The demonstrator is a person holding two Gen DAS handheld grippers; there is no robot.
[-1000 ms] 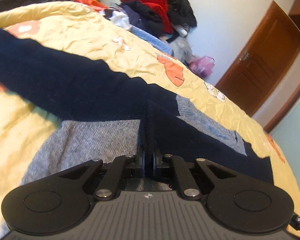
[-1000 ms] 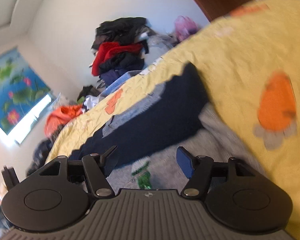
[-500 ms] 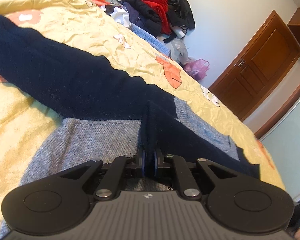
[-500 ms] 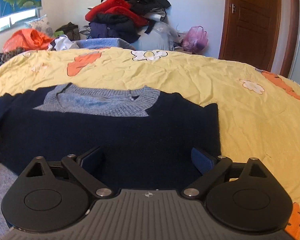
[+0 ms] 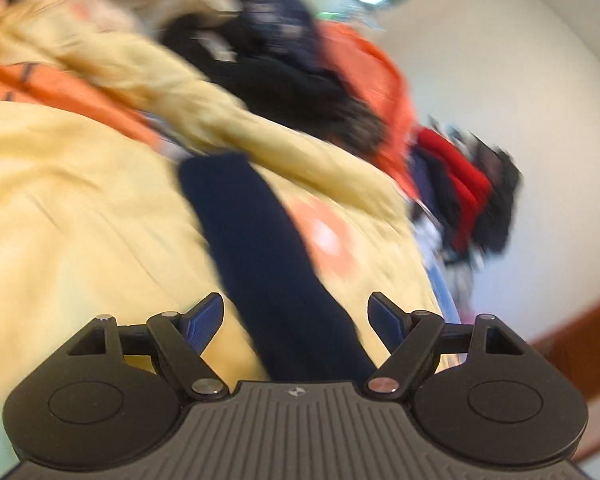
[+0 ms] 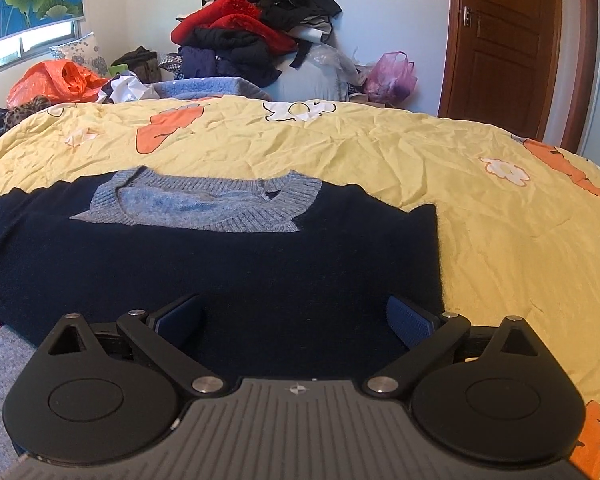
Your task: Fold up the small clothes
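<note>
A small navy sweater [image 6: 228, 264] with a grey knit collar [image 6: 204, 204] lies flat on the yellow bedspread [image 6: 380, 148], its right sleeve folded in over the body. My right gripper [image 6: 296, 316] is open and empty, low over the sweater's lower right part. In the blurred left wrist view the sweater's navy left sleeve [image 5: 268, 248] stretches away across the bedspread [image 5: 60, 208]. My left gripper [image 5: 296, 316] is open and empty, with the sleeve running between its fingers below them.
A heap of red, black and navy clothes [image 6: 252, 36] stands beyond the bed's far edge, with an orange bag [image 6: 56, 80] at the left and a pink bag [image 6: 392, 76] by the brown door [image 6: 500, 44]. A grey garment part [image 6: 0, 360] lies at the lower left.
My left gripper has opened and let go of the navy fabric, then swung left towards the outstretched sleeve. My right gripper stays open and has barely moved over the sweater.
</note>
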